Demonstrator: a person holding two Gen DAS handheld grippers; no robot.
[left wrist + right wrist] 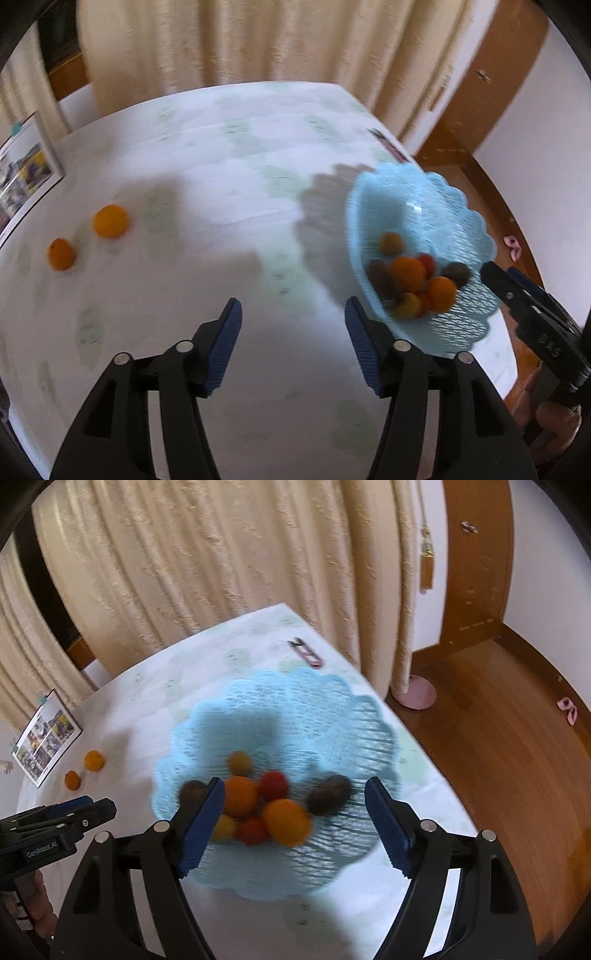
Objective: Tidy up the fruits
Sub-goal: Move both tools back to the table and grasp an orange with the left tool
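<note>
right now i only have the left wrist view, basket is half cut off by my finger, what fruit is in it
Observer: In the blue basket I count about eight pieces: oranges, two red fruits, small yellow ones and two dark brown ones.
Operator: is the right gripper holding anything
Observer: No. The right gripper is open and empty, above the basket's near side.
Operator: anything on the table behind the basket
Observer: A small pair of pink-handled scissors lies near the far edge, apart from the basket.
</note>
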